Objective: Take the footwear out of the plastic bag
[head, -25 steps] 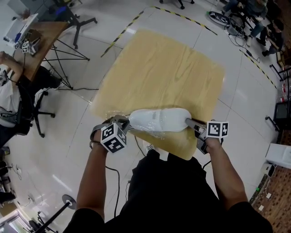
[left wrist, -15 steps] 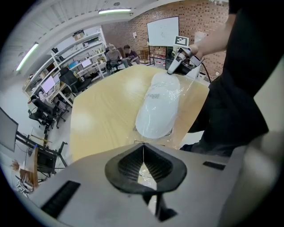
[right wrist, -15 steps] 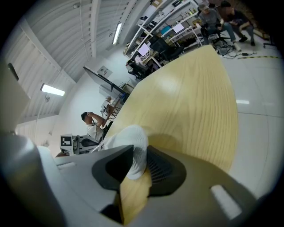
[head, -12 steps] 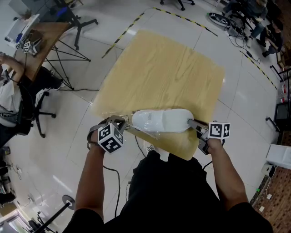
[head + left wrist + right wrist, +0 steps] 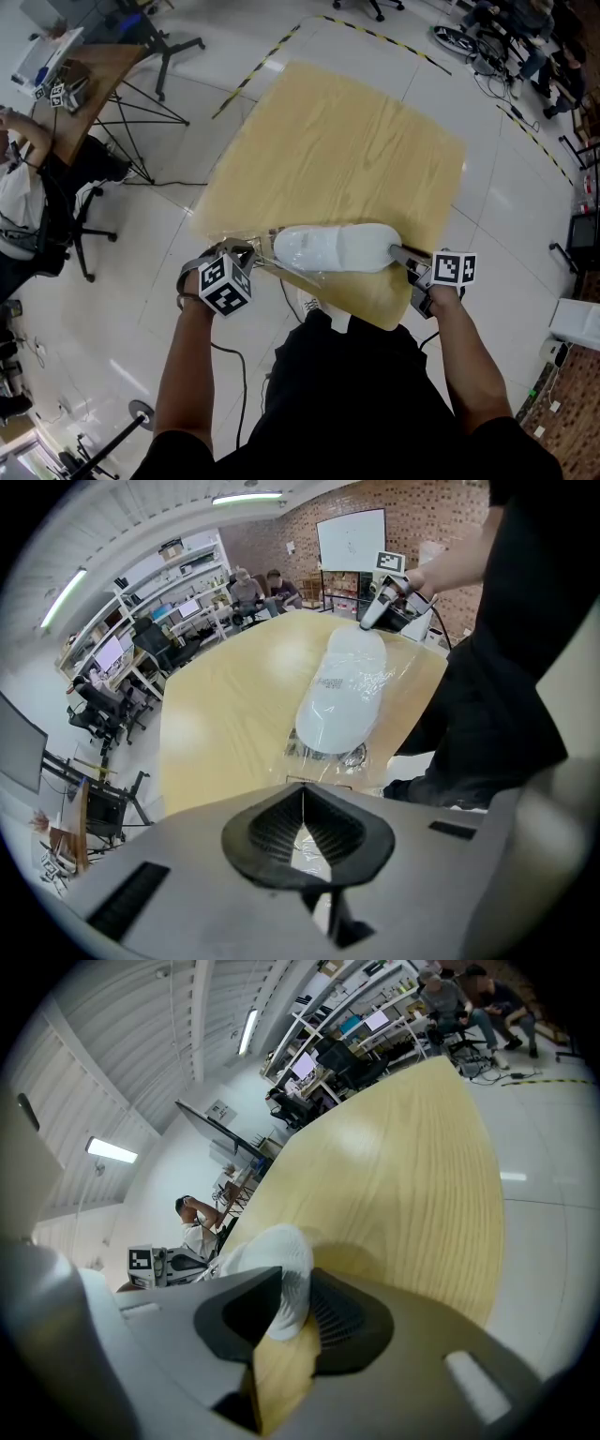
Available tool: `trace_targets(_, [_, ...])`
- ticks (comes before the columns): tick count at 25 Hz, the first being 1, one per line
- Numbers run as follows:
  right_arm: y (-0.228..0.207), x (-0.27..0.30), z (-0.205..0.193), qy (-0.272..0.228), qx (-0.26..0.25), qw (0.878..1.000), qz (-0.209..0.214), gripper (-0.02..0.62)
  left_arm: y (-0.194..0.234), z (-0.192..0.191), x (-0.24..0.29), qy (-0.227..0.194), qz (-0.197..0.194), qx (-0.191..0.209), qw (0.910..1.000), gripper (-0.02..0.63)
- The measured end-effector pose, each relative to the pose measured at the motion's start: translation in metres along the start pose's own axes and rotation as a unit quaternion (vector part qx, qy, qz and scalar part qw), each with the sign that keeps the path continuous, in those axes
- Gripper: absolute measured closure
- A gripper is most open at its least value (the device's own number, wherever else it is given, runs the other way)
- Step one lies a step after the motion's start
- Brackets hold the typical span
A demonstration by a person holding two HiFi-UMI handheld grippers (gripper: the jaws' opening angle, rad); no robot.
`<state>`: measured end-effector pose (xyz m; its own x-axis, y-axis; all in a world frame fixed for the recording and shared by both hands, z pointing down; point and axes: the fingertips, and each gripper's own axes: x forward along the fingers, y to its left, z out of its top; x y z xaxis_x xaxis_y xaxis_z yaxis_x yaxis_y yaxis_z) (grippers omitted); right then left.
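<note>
At the left gripper (image 5: 302, 797): jaws pressed together on a thin fold of the clear, crinkled plastic bag (image 5: 330, 754), with film trailing out between the ribbed pads toward the tabletop. At the right gripper (image 5: 286, 1283): jaws part-way apart yet biting on the end of the white, soft, rounded fabric slipper (image 5: 272, 1260), its textured edge squeezed between the pads.

Held this way, by the look of it, to work the two apart: bag anchored at one end, footwear gripped at the other, so that drawing the hands away from each other would slide the slipper out of the film. Lying lengthwise between the two grippers, close to the near edge of the pale wooden table (image 5: 347, 141), and wrapped in film at least over the left-hand end. Hard to tell how much of the right-hand end is already bare. Judged as mid-task, with the removal not yet finished.

Farther out, nothing seen between the grippers to block a pull. One likely risk: the table edge just beside the slipper, so a lost grip could drop it.

Well apart from the work:
- a white tiled floor (image 5: 141, 262)
- yellow-and-black floor tape (image 5: 253, 58)
- a seated person (image 5: 23, 192) at a side desk (image 5: 89, 84)
- a dark cable (image 5: 232, 361) on the floor below the left arm
</note>
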<state>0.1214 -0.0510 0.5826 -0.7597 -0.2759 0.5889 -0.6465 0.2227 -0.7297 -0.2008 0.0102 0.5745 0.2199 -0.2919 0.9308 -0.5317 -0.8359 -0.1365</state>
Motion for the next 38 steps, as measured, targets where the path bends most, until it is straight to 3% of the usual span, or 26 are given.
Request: trace_targets(38, [-0.001,0.012,0.009,0.007,-0.004,1.0,-0.011,0.495,0.037,-0.061,-0.01,0.035,0.029,-0.04,0.9982,0.597])
